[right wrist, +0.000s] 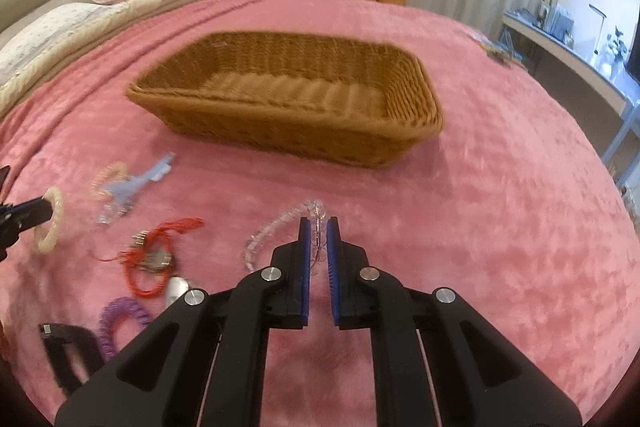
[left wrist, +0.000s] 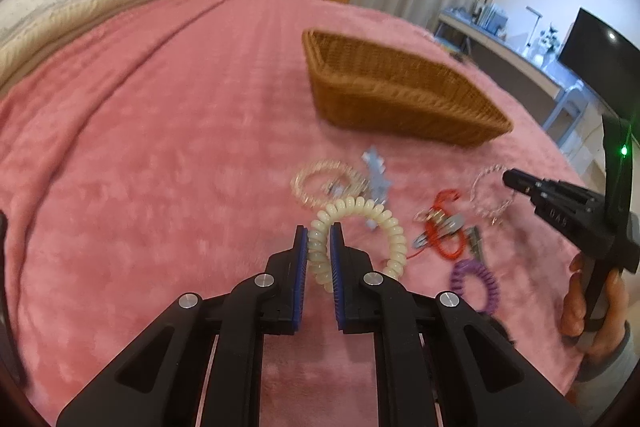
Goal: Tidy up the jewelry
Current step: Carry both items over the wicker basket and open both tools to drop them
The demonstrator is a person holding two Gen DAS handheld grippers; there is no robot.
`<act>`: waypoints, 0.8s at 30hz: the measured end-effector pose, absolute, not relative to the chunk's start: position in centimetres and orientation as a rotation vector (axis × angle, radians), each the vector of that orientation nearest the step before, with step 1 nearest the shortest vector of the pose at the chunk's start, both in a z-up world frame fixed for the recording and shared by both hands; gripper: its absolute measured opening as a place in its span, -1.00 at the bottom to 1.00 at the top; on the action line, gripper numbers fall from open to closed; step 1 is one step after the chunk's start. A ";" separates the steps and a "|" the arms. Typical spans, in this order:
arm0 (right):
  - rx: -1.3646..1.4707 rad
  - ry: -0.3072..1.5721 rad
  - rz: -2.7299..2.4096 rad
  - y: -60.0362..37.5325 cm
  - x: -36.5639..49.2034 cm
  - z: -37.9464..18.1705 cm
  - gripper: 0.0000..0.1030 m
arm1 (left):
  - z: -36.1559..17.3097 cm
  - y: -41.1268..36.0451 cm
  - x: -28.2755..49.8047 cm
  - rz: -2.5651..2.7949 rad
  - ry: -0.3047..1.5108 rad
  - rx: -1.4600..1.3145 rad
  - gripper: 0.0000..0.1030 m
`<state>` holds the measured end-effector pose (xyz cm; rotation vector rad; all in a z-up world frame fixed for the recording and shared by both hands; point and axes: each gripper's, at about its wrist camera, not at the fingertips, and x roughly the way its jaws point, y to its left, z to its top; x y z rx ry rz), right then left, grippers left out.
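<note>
Both tongs are clamped on jewelry over the bed. Left gripper [left wrist: 319, 231] has its blue pads pressed onto a cream spiral hair tie [left wrist: 362, 239], one side of the coil squeezed between them while the rest loops out to the right. Right gripper [right wrist: 319, 227] pinches a clear beaded bracelet [right wrist: 276, 231], whose free part trails down to the left onto the cover.

From biggest to smallest: a pink blanket [right wrist: 500, 227] spreads across the bed, with pillows [right wrist: 60, 27] at the far left. On it sits a brown wicker basket [right wrist: 416, 95], nothing visible inside, beyond both grippers and well apart from the pile of trinkets. Nearer lie the loose pieces, close together: another clear spiral tie [left wrist: 320, 183], touching a pale blue clip [left wrist: 376, 179] beside it; a red corded piece [left wrist: 444, 231] tangled with small metal clips; a purple spiral tie [left wrist: 476, 283] nearest of all. A hand [left wrist: 592, 307] holds the right gripper's handle at the edge of the left wrist view.
</note>
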<state>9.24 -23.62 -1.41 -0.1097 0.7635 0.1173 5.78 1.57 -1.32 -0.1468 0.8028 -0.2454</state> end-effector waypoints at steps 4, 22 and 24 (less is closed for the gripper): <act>-0.117 0.708 0.154 -22.9 7.7 1.5 -0.88 | 1.8 1.2 5.3 -0.271 0.731 -0.156 -0.82; -0.086 0.599 0.195 -21.8 16.2 9.6 -0.88 | 7.9 -5.4 16.7 -0.349 0.624 -0.135 -0.81; -0.052 0.636 0.203 -22.2 18.7 8.2 -0.88 | 6.4 -5.9 19.3 -0.340 0.649 -0.139 -0.81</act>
